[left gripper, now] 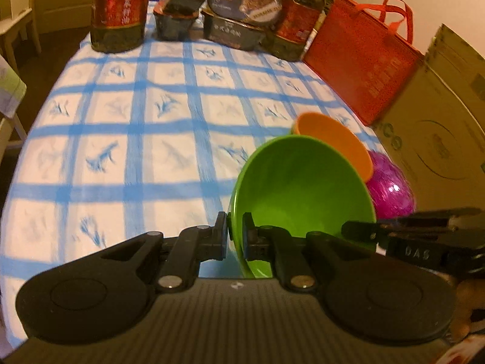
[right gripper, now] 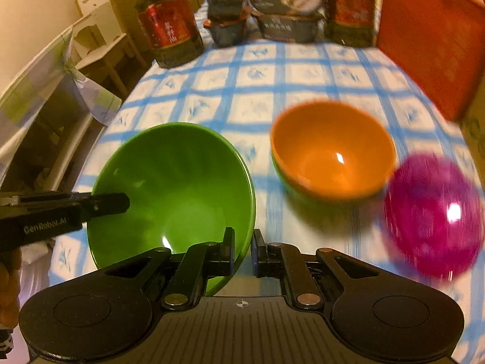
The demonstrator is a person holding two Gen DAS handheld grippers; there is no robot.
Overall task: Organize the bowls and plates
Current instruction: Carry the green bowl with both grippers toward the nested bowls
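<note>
The left gripper (left gripper: 235,236) has its fingers (left gripper: 220,236) clenched on the rim of the glossy green plastic bowl (left gripper: 303,188), one finger outside the wall and one inside, and the bowl sits tilted with its opening turned toward the right. The right gripper (right gripper: 242,250) pinches the same green bowl (right gripper: 172,188) at the opposite side of its rim, its fingers (right gripper: 228,250) closed around the thin wall, so both grippers grasp this one bowl at once. In the right wrist view the left gripper's black tip (right gripper: 103,204) reaches across the bowl's left rim; in the left wrist view the right gripper's tip (left gripper: 369,230) shows at the bowl's right edge. Just behind the green bowl stands the round orange plastic bowl (right gripper: 333,148), upright on the surface (left gripper: 136,139) covered with a blue-and-white checked cloth, and beside it, nearer the right edge, lies a shiny magenta bowl (right gripper: 433,221), blurred. At the far end of the surface stand a large dark oil bottle with a red label (left gripper: 119,9), stacked black food containers (left gripper: 242,12), a red fabric bag (left gripper: 363,63) and a brown cardboard box (left gripper: 448,115).
</note>
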